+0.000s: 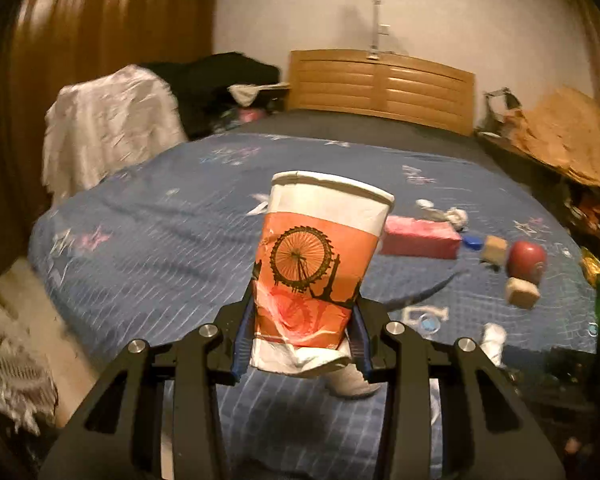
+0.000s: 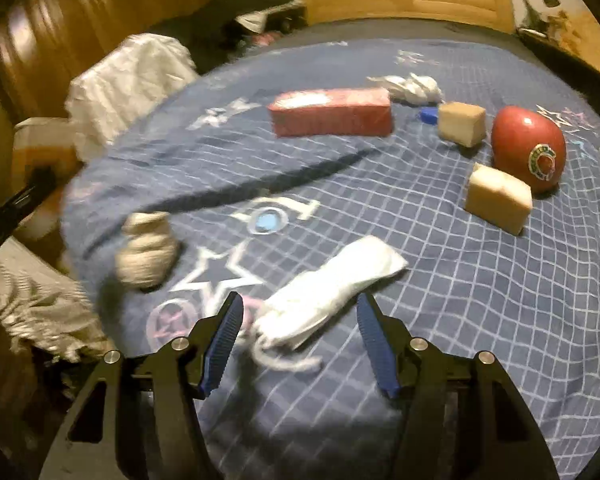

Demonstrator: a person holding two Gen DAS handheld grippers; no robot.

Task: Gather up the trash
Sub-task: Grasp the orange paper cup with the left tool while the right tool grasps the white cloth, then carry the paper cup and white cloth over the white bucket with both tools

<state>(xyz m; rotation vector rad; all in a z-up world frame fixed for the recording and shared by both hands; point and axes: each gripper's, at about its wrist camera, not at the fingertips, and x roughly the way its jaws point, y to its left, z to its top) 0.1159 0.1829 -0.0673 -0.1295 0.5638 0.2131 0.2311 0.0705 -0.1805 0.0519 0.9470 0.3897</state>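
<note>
- We see a tall orange and white paper cup (image 1: 320,264) with a black wheel picture on it, and it is held up above the bed.
- The left gripper (image 1: 300,344) pinches this cup near its bottom, with 1 blue pad on each side, and the cup's white bottom edge looks crumpled.
- The cup stands nearly straight, with its open top facing up and leaning a little to one side.
- In the right wrist view, a white crumpled paper napkin (image 2: 332,292) lies flat on the bed, and its near end sits between the blue pads of the right gripper (image 2: 300,340).
- The right gripper's jaws are spread apart, and the pads do not press on the napkin.
- A small beige crumpled paper ball (image 2: 148,252) lies on the bed just to the left of the napkin. It looks blurry.
- All of this rests on a blue quilted bed cover (image 2: 440,280) with white stars and a white grid pattern.
- Farther back we see a long pink box (image 2: 332,114), with a white crumpled tissue (image 2: 414,88) behind its right end.
- Near the box are a small blue cap (image 2: 428,115), 2 tan blocks (image 2: 462,124) and a shiny red apple (image 2: 528,148) with a round sticker.
- 1 block sits behind the apple, and the other sits in front of it.
- A wooden headboard (image 1: 380,88) stands at the far end of the bed.
- A white wrinkled cloth (image 1: 108,124) hangs at the left side of the bed.
</note>
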